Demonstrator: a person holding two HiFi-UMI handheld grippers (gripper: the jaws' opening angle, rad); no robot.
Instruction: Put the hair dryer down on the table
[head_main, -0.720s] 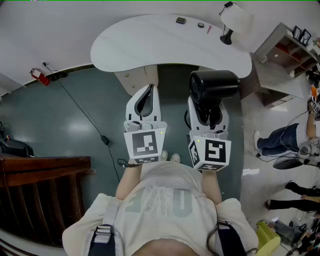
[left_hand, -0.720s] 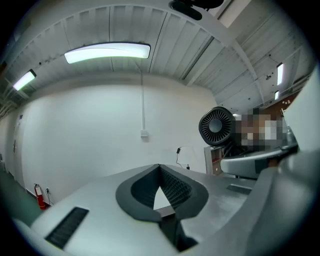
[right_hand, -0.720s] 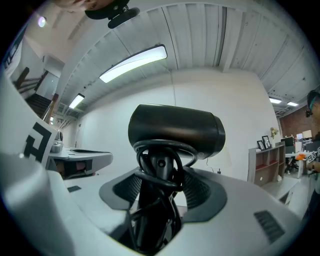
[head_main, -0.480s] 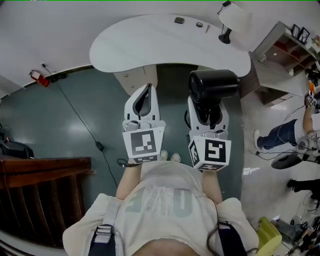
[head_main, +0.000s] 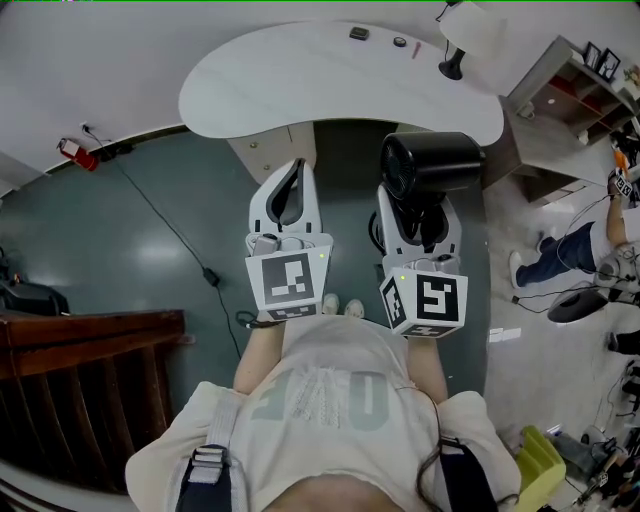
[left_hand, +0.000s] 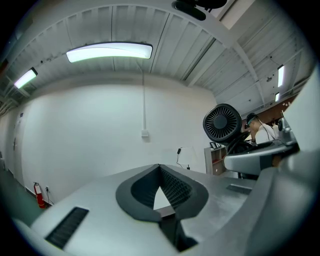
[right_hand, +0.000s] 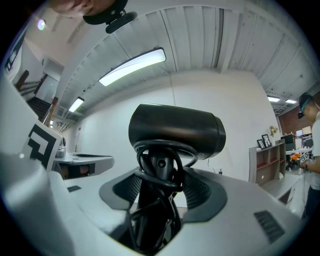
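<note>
At the upper right of the head view, a shelf unit (head_main: 572, 95) holds small picture frames (head_main: 601, 68). Right of centre, the right gripper (head_main: 417, 205) has its jaws set wide and clamped on the handle of a black hair dryer (head_main: 432, 163), which has its cord wound round the handle. The dryer is held upright in the air, just below the white table (head_main: 300, 80) in the frame. Beside it at centre, the left gripper (head_main: 294, 175) is closed with nothing in it.

The person wears a pale T-shirt (head_main: 325, 400) with faded lettering and dark shoulder straps (head_main: 205, 472) with grey buckles. The left gripper (head_main: 296, 172) and right gripper (head_main: 420, 205) are white shells with dark ribbed pads (left_hand: 176, 187), each carrying a cube (head_main: 290, 285) of black-and-white square markers.
</note>
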